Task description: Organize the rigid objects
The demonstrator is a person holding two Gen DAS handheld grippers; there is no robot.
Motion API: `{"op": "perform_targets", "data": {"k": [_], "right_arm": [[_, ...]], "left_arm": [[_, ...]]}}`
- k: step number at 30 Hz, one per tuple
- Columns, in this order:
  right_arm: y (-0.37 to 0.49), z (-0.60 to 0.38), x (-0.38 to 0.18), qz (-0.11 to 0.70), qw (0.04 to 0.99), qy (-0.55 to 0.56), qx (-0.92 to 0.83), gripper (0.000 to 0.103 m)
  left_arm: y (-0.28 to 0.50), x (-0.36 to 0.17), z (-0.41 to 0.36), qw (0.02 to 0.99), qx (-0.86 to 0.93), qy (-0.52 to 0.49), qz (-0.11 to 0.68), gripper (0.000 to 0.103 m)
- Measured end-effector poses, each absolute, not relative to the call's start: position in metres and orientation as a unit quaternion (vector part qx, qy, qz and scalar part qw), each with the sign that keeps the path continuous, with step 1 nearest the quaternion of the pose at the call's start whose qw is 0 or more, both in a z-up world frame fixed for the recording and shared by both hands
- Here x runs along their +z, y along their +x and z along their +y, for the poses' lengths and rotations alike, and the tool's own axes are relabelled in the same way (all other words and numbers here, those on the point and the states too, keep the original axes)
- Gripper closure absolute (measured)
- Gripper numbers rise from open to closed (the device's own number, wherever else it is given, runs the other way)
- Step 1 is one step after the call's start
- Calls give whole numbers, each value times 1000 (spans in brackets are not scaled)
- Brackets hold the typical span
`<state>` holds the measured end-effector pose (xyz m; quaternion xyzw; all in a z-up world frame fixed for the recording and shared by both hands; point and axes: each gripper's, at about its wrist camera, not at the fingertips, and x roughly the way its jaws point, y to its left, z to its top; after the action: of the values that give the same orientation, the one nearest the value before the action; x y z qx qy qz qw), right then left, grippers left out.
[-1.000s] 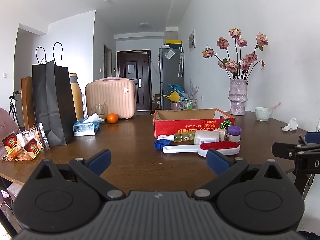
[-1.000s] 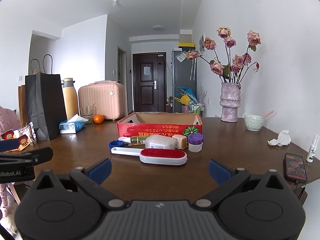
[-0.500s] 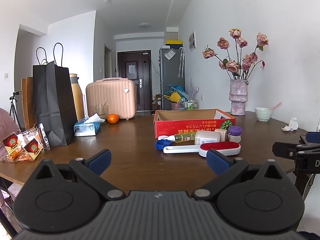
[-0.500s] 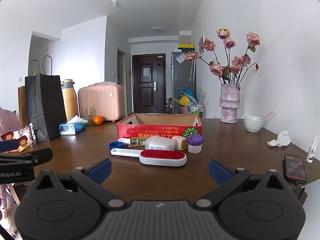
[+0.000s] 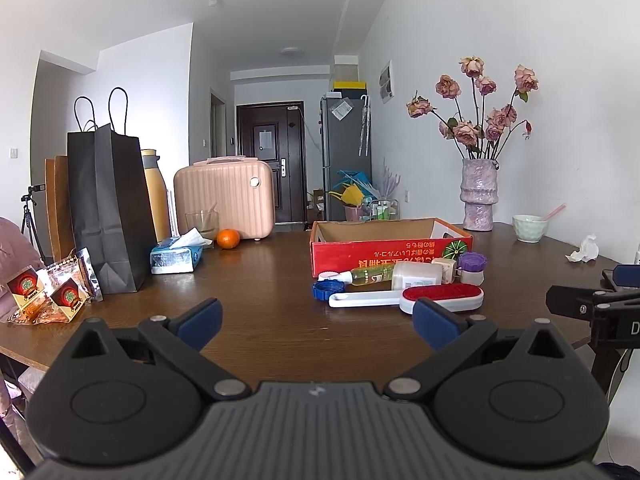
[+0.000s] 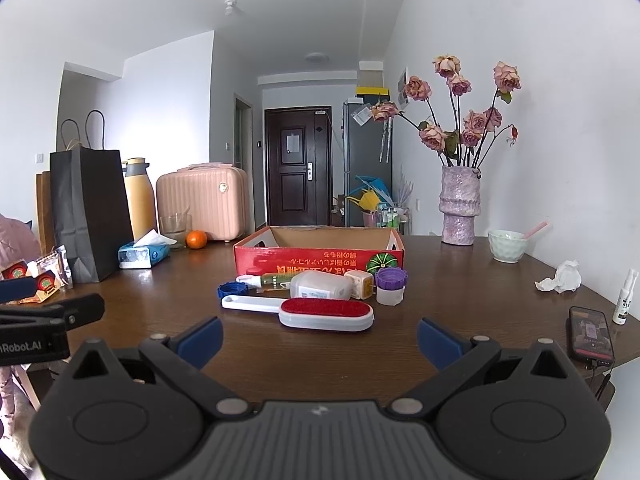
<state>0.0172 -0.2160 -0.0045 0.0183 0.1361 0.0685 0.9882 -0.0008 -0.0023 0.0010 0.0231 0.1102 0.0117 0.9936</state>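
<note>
Little has changed over the last second: we hold the left gripper (image 5: 316,320) and right gripper (image 6: 320,336) spread, empty, at the tabletop's near edge; the lint brush (image 6: 326,314) and bottles (image 6: 320,285) lie mid-table before the red box (image 6: 318,256), unsorted.

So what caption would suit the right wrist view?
Open right gripper faces a red-topped white lint brush before a red cardboard box on a brown wooden table.
</note>
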Motion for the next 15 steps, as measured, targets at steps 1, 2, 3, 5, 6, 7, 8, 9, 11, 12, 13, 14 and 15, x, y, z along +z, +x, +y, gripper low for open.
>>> {"op": "perform_targets", "data": {"k": [1, 2, 3, 5, 6, 7, 8, 9, 11, 12, 13, 14, 15], "right_arm": [[17, -216, -5, 136, 988, 19, 69, 0], [17, -216, -5, 136, 988, 19, 69, 0], [17, -216, -5, 136, 988, 19, 68, 0], [17, -216, -5, 136, 988, 19, 68, 0], [17, -216, -5, 137, 988, 19, 69, 0], [18, -216, -5, 137, 988, 18, 69, 0], [18, -216, -5, 138, 988, 19, 68, 0], [18, -216, -5, 138, 988, 19, 68, 0], [19, -216, -7, 139, 988, 21, 68, 0], [21, -216, -8, 140, 988, 22, 67, 0], [23, -216, -11, 141, 988, 25, 64, 0], [26, -216, -15, 144, 987, 28, 62, 0], [31, -216, -18, 151, 986, 33, 61, 0]], "left_arm": [[-1, 1, -2, 994, 12, 23, 110, 0], [-1, 1, -3, 994, 12, 23, 110, 0], [-1, 1, -3, 994, 12, 23, 110, 0], [-1, 1, -2, 994, 11, 23, 110, 0], [-1, 1, -3, 994, 11, 24, 110, 0], [-1, 1, -3, 994, 11, 24, 110, 0], [-1, 1, -3, 994, 11, 24, 110, 0], [-1, 1, -3, 994, 10, 24, 111, 0], [1, 0, -4, 993, 10, 25, 111, 0], [4, -1, -4, 993, 12, 25, 112, 0], [7, -3, -4, 993, 14, 25, 113, 0], [10, -4, -4, 993, 14, 27, 114, 0], [15, -6, -4, 993, 15, 31, 115, 0]]}}
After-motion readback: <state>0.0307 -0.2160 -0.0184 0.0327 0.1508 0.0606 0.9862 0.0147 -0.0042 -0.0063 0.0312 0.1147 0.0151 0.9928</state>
